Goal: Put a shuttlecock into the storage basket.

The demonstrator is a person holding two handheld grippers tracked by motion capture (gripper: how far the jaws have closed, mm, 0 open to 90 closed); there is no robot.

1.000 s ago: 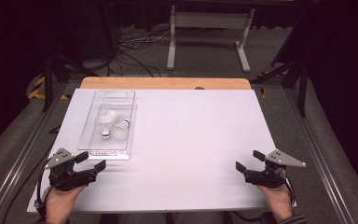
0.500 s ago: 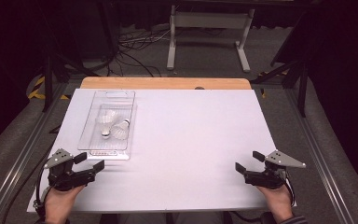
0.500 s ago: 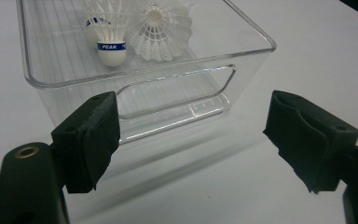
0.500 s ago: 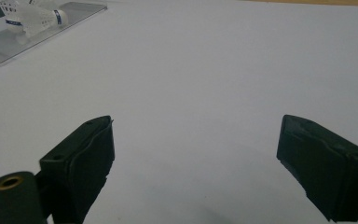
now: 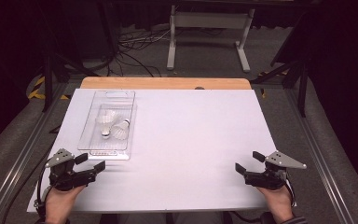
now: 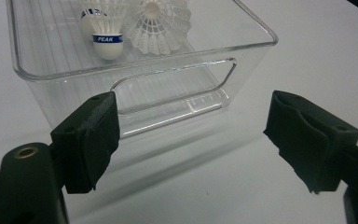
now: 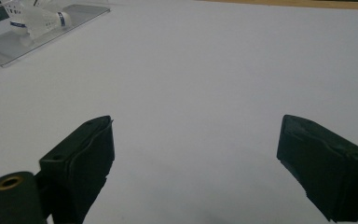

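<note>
A clear plastic bin (image 5: 96, 148) stands on the left of the white table and holds two white shuttlecocks (image 5: 113, 128). In the left gripper view the bin's near wall (image 6: 168, 86) with its handle slot is just ahead, and the shuttlecocks (image 6: 161, 21) lie behind it. My left gripper (image 5: 90, 162) rests open at the table's front left, just short of the bin, with nothing between its jaws. At the front right my right gripper (image 5: 249, 162) sits open and bare over the plain table. The right gripper view shows the bin (image 7: 9, 49) far off at the upper left.
The white sheet (image 5: 191, 140) covers the table, with a wooden strip (image 5: 165, 83) along its far edge. Metal rails (image 5: 18, 154) run along both sides. A white stand (image 5: 209, 28) and cables lie on the floor beyond.
</note>
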